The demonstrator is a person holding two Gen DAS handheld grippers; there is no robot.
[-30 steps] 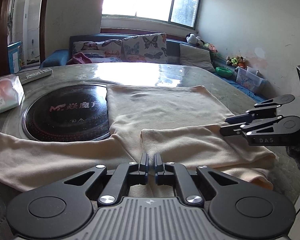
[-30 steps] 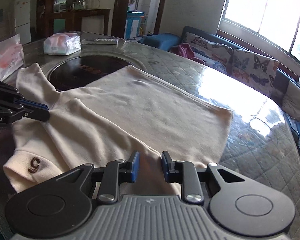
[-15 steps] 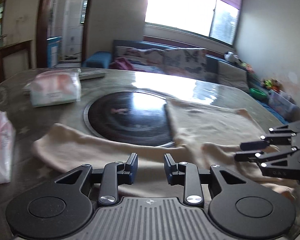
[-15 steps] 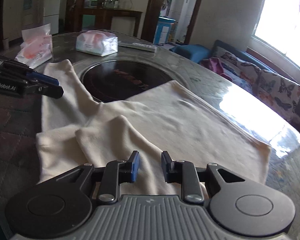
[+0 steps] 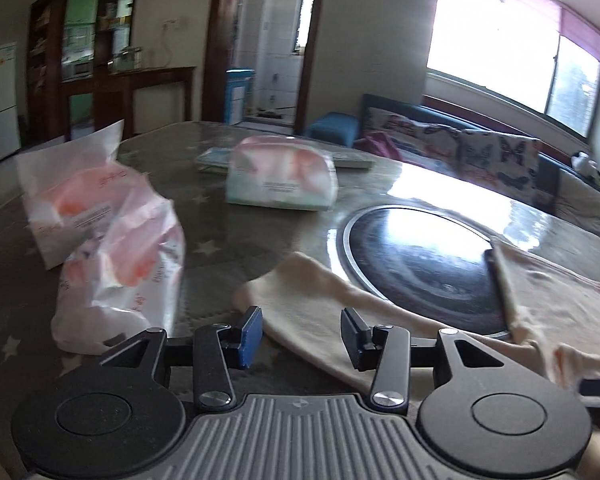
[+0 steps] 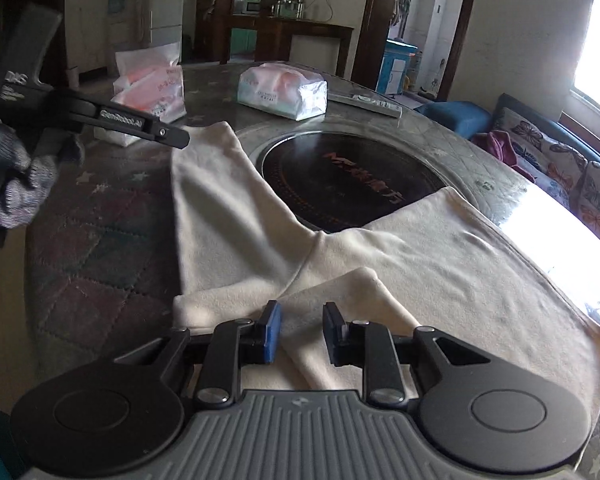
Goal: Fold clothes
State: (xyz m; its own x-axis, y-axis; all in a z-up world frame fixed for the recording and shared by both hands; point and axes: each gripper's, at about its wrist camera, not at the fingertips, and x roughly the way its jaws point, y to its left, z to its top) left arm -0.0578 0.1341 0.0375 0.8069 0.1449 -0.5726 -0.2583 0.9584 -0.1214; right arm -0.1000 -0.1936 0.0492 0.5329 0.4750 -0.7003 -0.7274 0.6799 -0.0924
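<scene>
Two low wrist views (shared cooktop (image 5: 420, 264))

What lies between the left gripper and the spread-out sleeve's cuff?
Nothing: in the left wrist view the open left gripper hangs right at the sleeve cuff, only bare table around it.

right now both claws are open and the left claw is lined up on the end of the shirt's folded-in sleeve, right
Not quite. Both claws are open, but the left claw is lined up on the end of the outstretched sleeve, which lies flat beside the round cooktop. The left wrist view shows this. The folded-in sleeve lies at the right claw.
</scene>
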